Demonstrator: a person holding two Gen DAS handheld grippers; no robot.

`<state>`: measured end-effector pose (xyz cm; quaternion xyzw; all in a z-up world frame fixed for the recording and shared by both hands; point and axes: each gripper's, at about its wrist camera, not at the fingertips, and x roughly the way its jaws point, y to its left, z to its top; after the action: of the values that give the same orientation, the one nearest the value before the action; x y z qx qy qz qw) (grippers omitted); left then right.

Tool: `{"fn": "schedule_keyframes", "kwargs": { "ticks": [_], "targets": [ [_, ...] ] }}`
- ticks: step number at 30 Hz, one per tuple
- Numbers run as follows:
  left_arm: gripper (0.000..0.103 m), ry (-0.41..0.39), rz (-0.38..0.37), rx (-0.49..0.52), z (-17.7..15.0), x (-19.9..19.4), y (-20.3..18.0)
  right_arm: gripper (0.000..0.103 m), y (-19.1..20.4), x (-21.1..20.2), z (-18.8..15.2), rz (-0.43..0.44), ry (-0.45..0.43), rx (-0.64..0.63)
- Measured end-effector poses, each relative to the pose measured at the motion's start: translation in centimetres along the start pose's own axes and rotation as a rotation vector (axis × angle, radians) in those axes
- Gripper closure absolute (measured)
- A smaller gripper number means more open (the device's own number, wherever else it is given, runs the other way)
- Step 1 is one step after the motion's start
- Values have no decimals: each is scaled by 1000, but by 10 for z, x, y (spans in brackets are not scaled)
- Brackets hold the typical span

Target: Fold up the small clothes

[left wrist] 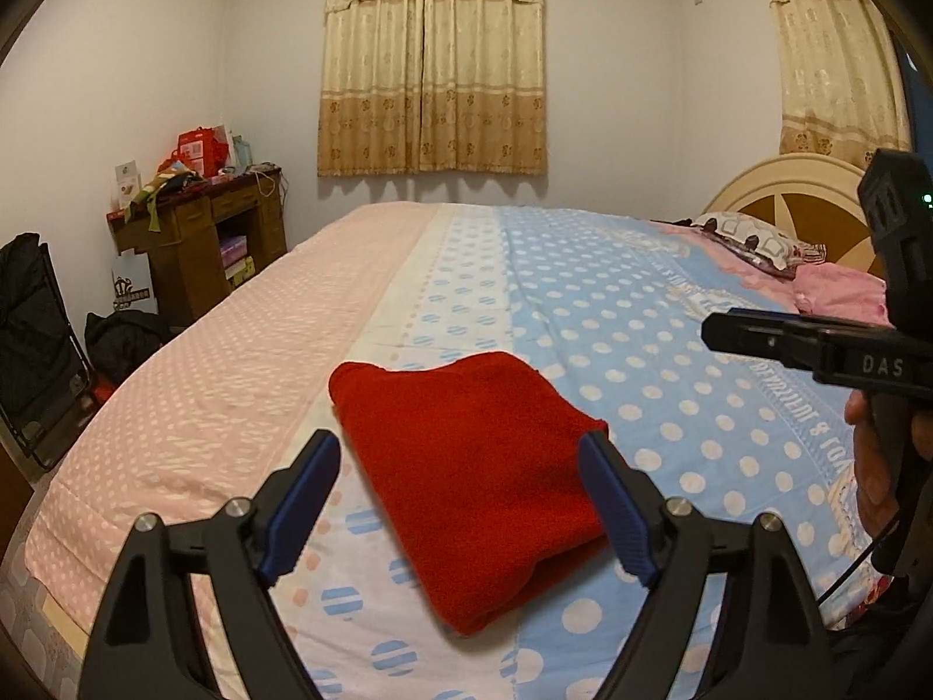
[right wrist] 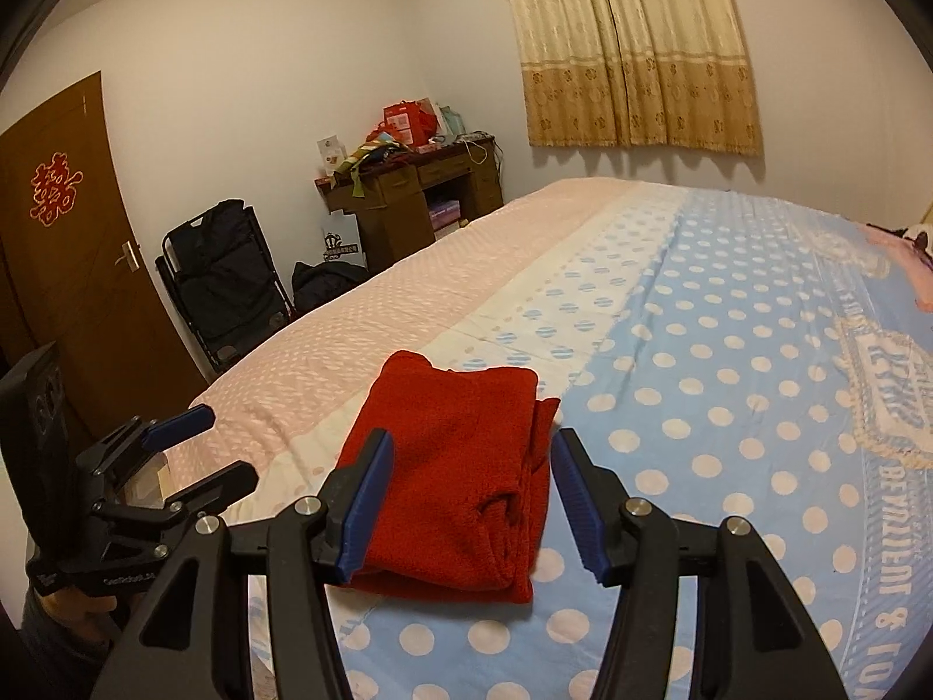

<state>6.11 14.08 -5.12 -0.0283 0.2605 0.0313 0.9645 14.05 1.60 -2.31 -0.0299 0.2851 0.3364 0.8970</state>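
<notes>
the left gripper (left wrist: 460,501) has its two blue-padded fingers (left wrist: 306,504) spread wide with nothing between them; they hang above the bed and touch no cloth. the right gripper (right wrist: 469,504) also stands open, its fingers (right wrist: 367,504) apart and empty, raised over the near edge of the same cloth.

the red garment (left wrist: 472,484) lies folded into a thick, roughly square bundle on the bedspread (left wrist: 641,350), right ahead of both grippers, at 12 o'clock from each pair of fingers. in the right wrist view its folded layers show along the 3 o'clock edge, with a small dark opening near the lower corner. it sits across the seam where the white dotted strip meets the blue polka-dot part of the bedspread; the pink part lies off at 9 o'clock.

in the left wrist view the right gripper comes in from 3 o'clock, held by a hand (left wrist: 880,466), with a cable hanging below. in the right wrist view the left gripper shows at 8 o'clock, jaws apart, held by a hand in a dark sleeve.

further out, a pillow (left wrist: 752,242) and a wooden headboard (left wrist: 781,192) lie at 2 o'clock in the left view. a cluttered wooden desk (left wrist: 198,233) stands at 10 o'clock, curtains (left wrist: 431,70) hang at 12 o'clock, and a brown door (right wrist: 76,268) shows at 9 o'clock in the right view.
</notes>
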Motion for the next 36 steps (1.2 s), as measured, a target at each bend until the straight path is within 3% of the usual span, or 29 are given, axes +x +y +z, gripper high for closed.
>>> {"fn": "schedule_keyframes", "kwargs": {
  "ticks": [28,31,36],
  "targets": [
    [10,6,9,-10,-3,-1,1,45,7,-11,0,-11,-34,-22],
    [0,-5,21,-6,-2,-4,1,45,8,-14,0,-15,-47,-28],
    [0,-29,35,-3,1,-9,2,45,8,-16,-1,-17,-56,-30]
  ]
}}
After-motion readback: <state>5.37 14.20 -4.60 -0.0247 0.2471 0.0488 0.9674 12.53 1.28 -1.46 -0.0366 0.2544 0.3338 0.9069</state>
